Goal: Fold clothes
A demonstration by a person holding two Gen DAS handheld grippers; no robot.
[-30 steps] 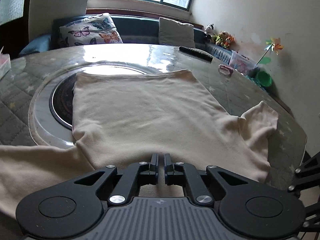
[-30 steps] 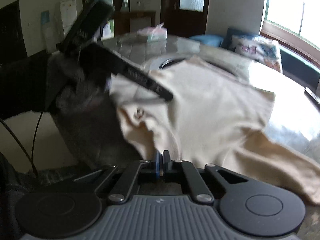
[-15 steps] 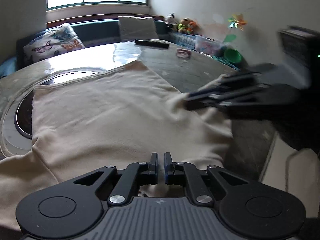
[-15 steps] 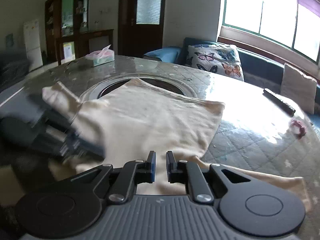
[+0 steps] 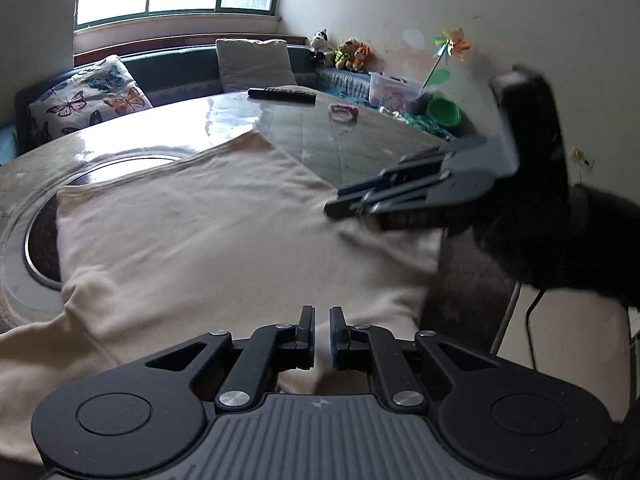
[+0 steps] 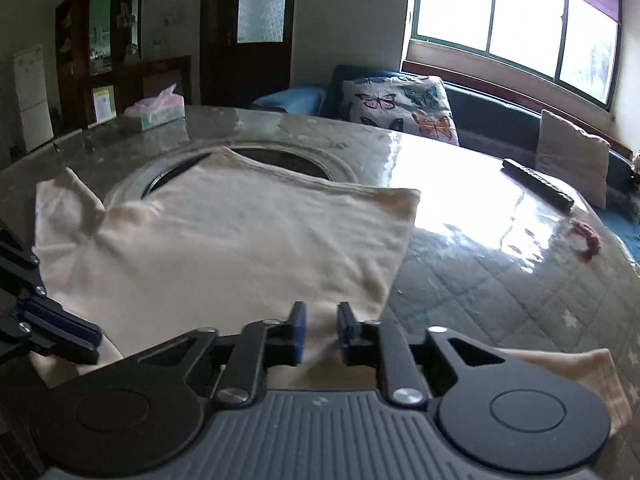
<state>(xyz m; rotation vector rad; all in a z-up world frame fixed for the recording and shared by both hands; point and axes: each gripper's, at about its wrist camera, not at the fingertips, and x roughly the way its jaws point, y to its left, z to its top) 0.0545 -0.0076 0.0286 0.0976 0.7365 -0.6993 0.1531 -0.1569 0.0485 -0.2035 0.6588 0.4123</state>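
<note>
Remote (image 5: 282, 95) and pink hair tie (image 5: 342, 112) near the far edge of the round table (image 5: 360, 148), tissue box (image 6: 157, 113) by the other edge, seen only from the right wrist. Cream shirt (image 5: 208, 232) flat across the middle of the tabletop, partly over the round hole (image 6: 280, 160), one sleeve (image 6: 66, 204) sticking up at the left edge. Left gripper (image 5: 322, 336) low over the near hem with only a thin gap, right gripper (image 6: 319, 332) reaching in flat from the side, fingers wider apart, nothing held.
</note>
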